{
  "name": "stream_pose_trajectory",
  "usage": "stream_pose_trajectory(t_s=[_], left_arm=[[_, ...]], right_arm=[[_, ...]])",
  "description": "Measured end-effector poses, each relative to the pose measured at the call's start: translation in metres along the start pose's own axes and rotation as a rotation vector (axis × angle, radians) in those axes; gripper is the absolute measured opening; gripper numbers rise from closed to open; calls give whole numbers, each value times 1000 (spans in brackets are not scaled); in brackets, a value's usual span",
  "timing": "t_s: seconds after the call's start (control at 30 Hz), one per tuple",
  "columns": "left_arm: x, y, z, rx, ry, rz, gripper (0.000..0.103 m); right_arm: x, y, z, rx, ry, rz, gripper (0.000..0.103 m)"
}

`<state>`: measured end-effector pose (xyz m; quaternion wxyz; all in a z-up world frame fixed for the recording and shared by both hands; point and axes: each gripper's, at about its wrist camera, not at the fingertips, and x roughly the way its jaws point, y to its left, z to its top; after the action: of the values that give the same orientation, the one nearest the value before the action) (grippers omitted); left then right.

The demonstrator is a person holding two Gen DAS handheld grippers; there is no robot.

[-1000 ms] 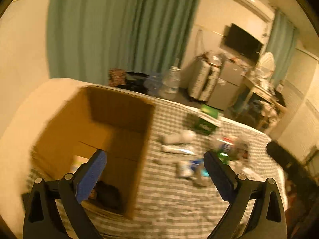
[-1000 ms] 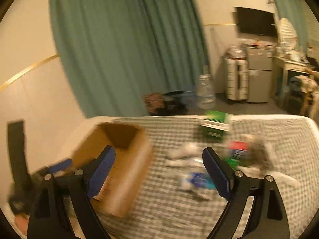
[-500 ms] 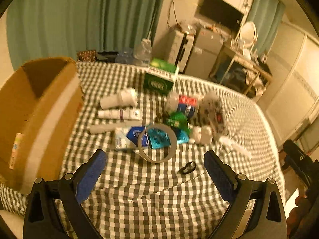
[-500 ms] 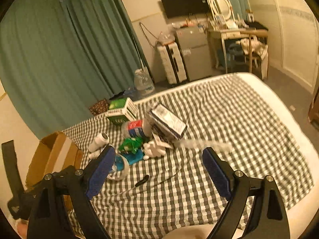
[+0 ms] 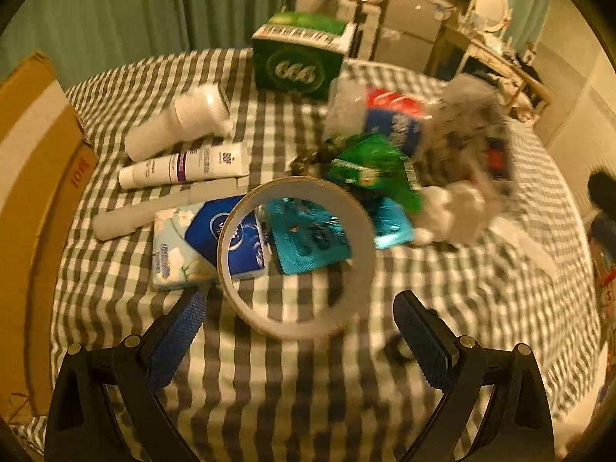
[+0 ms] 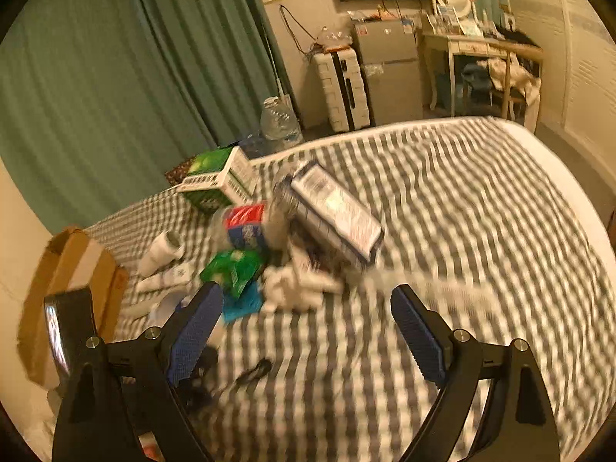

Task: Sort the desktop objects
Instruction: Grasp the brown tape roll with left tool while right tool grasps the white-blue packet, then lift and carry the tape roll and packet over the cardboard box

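A pile of small items lies on a checked cloth (image 5: 292, 377). A tape roll (image 5: 358, 254) lies flat just beyond my left gripper (image 5: 298, 331), which is open and empty. Under and behind the roll are a blue tissue pack (image 5: 215, 231), a teal packet (image 5: 308, 238), a green packet (image 5: 369, 169), a white tube (image 5: 184, 165), a white bottle (image 5: 181, 119) and a green box (image 5: 298, 63). My right gripper (image 6: 306, 331) is open and empty, hanging over the cloth near the white crumpled item (image 6: 296, 285) and the same green packet (image 6: 235, 269).
A cardboard box (image 5: 30, 200) stands at the left edge of the cloth, seen too as the cardboard box (image 6: 65, 281). A small black loop (image 6: 254, 371) lies on the cloth near the right gripper. A boxed package (image 6: 338, 215) leans on the pile. Furniture and curtains stand behind.
Both grippers have swung away from the cardboard box and dropped toward the pile. The tape roll now sits close in front of the left gripper. Both stay open.
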<state>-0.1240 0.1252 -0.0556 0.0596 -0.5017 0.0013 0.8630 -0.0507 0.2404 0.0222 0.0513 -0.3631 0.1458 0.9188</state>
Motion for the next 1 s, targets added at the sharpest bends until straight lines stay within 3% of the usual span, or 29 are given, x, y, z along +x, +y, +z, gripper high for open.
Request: stream_pose_trajectory(t_s=[0.07, 0.3, 0.43, 0.47, 0.57, 0.7, 1.0], left_arm=[[8, 1, 4, -13, -8, 39, 100], [21, 3, 9, -31, -15, 53, 100], [20, 3, 8, 2, -12, 43, 96], [18, 4, 7, 4, -14, 36, 94], [11, 9, 5, 0, -7, 19, 84], [0, 15, -1, -12, -3, 8, 84], [-62, 33, -11, -52, -59, -8, 84]], right_arm=[[17, 3, 13, -33, 13, -31, 89], [81, 11, 50, -46, 87, -66, 84], [114, 3, 50, -1, 201, -56, 50], [116, 0, 48, 6, 211, -55, 36], [111, -6, 40, -4, 203, -66, 14], [88, -7, 36, -33, 176, -113, 9], [12, 2, 22, -12, 119, -39, 7]])
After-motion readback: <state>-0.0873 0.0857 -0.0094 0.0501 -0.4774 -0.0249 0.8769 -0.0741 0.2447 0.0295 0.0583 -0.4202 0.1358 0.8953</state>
